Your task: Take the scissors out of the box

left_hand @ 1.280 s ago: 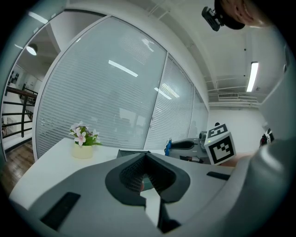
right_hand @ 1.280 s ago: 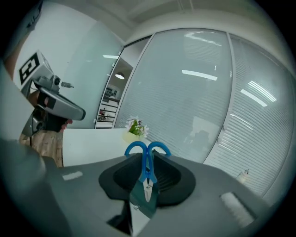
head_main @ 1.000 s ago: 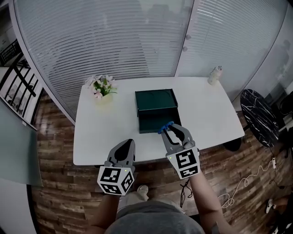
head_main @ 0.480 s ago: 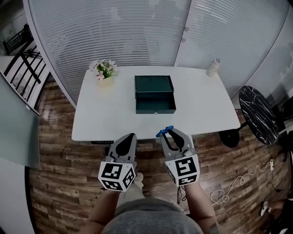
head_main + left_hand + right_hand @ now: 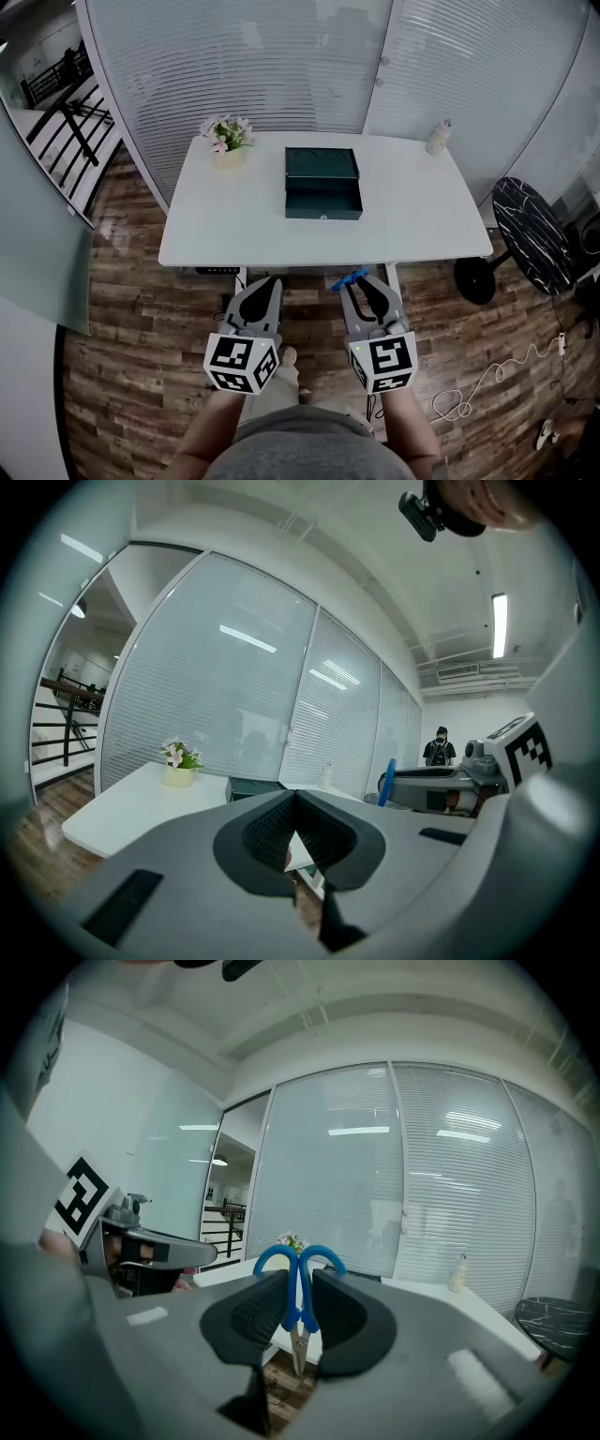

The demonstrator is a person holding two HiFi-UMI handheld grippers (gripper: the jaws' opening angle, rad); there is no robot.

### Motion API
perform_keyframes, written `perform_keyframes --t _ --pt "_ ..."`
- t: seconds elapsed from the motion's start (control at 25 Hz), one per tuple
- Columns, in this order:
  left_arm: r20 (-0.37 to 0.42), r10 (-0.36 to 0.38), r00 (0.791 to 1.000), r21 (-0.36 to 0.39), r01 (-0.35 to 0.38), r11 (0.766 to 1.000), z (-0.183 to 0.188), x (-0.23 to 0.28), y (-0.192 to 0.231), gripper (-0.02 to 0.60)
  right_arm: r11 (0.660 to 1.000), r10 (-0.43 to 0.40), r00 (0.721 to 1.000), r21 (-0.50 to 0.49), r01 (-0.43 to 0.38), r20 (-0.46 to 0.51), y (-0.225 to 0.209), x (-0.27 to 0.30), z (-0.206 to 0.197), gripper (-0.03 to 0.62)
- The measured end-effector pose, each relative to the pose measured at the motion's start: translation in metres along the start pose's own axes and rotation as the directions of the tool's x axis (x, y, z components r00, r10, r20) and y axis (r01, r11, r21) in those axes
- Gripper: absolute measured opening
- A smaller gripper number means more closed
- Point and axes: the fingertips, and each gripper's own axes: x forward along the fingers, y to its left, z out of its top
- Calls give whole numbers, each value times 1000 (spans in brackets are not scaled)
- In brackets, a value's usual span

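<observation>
Grey left gripper (image 5: 263, 283): jaws pressed together, nothing between them.
Grey right gripper (image 5: 361, 283): pinching blue-handled steel scissors (image 5: 298, 1274), loops up, blades down; the head view shows only a blue sliver.
Both grippers are short of the white table's (image 5: 234, 225) near edge.
Dark green open box (image 5: 323, 183): tabletop centre, towards the far edge; interior too dark to read.

Light here is even and cool, from a ceiling strip light (image 5: 499, 625) whose reflections streak the slatted glass wall (image 5: 375, 1176). Shadows are faint. Both gripper views bow strongly toward dark round edges, and whatever sits closest to the lens is soft.
</observation>
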Motion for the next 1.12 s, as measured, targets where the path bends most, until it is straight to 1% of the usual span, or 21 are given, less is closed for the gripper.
perform_keyframes --t 0.2,0.44,0.68,1.12 --pt "-8 -1 1000 3 1 1000 -7 -13 -4 6 1000 -12 1000 10 12 0 4 -16 -4 92" --pt "-4 0 1000 7 0 1000 -6 -21 -7 6 1000 -16 1000 23 16 5 10 -25 -5 91" --pt "-1 1 1000 7 -1 1000 -6 -22 -6 6 998 -10 1000 55 9 16 12 -23 -7 92" --pt "4 9 1000 3 -9 1000 -3 -19 -6 6 999 -18 999 47 16 36 11 -22 0 92"
